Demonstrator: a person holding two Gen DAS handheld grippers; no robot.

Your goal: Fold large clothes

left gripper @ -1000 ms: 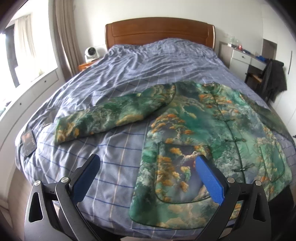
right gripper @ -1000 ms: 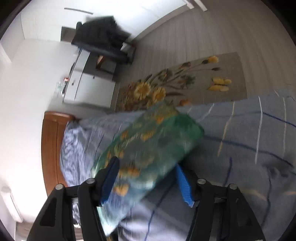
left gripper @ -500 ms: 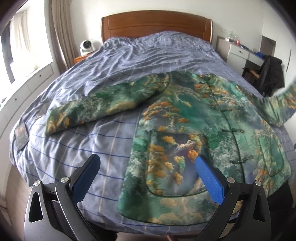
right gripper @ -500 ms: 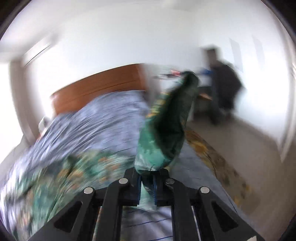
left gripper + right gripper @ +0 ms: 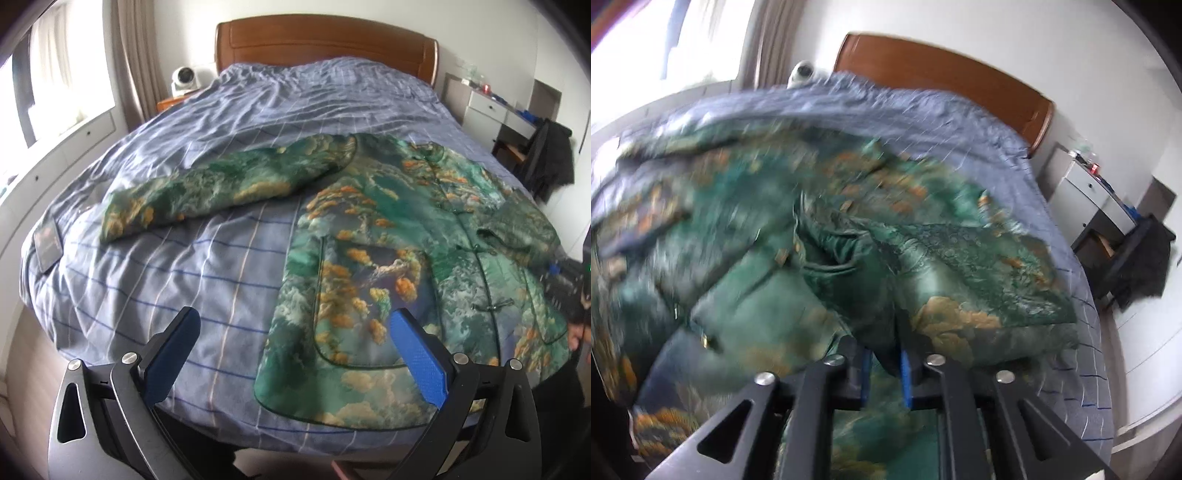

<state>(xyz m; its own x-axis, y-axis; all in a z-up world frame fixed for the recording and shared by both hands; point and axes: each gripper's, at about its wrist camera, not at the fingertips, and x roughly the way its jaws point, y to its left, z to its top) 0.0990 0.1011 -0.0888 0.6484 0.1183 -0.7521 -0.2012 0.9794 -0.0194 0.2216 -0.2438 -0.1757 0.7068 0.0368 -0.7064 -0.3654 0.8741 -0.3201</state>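
A green jacket (image 5: 388,258) with orange and gold print lies front up on the bed, its left sleeve (image 5: 207,192) stretched out to the left. My left gripper (image 5: 295,354) is open and empty, above the bed's near edge by the jacket's hem. My right gripper (image 5: 884,373) is shut on the right sleeve (image 5: 923,273) and holds it folded over the jacket's front. The right gripper also shows at the right edge of the left wrist view (image 5: 565,284), with the sleeve (image 5: 517,229) across the chest.
The bed (image 5: 184,280) has a blue checked cover and a wooden headboard (image 5: 325,40). A phone (image 5: 46,243) lies at the bed's left edge. A white fan (image 5: 184,77) stands on the nightstand. A desk and a chair with dark clothes (image 5: 550,158) stand at the right.
My right gripper closed on the right sleeve, lifted it off the bed's right side and swung it over the jacket's front. My left gripper stayed open and shifted slightly.
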